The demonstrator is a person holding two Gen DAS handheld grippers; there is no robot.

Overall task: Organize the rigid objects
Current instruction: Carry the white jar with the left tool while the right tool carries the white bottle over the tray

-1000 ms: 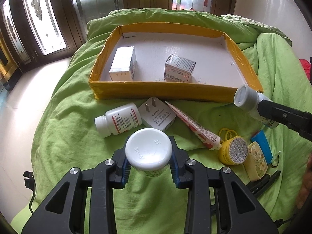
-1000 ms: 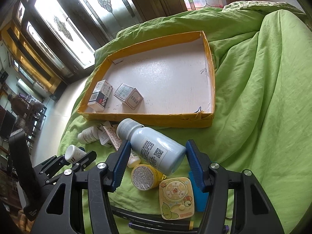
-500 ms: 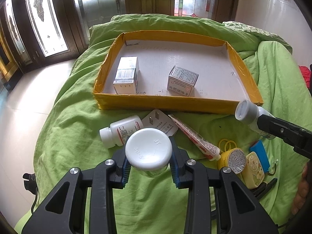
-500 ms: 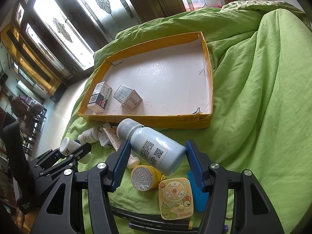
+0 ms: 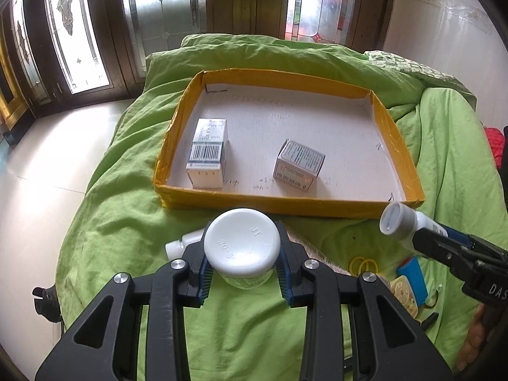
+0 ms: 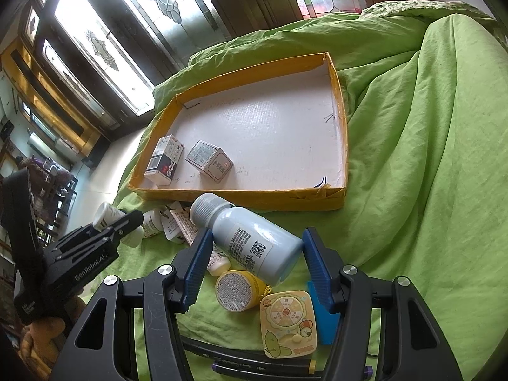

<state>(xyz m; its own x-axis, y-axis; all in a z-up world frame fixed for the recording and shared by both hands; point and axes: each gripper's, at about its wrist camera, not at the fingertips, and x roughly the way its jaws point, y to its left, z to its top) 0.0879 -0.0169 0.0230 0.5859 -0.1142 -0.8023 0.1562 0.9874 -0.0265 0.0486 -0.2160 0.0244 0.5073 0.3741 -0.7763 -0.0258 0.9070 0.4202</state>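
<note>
My left gripper [image 5: 243, 270] is clamped on a white-capped bottle [image 5: 242, 247], whose cap hides most of its body and the clutter beneath. My right gripper [image 6: 257, 262] grips a pale blue bottle [image 6: 250, 241] lying across its fingers [image 6: 197, 263], covering part of the tube [image 6: 219, 258]. At 12 o'clock lies the yellow tray [image 5: 397, 133] holding two boxes [image 5: 208, 154]. A yellow tin [image 6: 236, 290] and a cartoon card [image 6: 289, 324] lie on the green bedspread [image 6: 428, 158]; the pens [image 6: 254, 362] at 6 o'clock are partly cut off.
</note>
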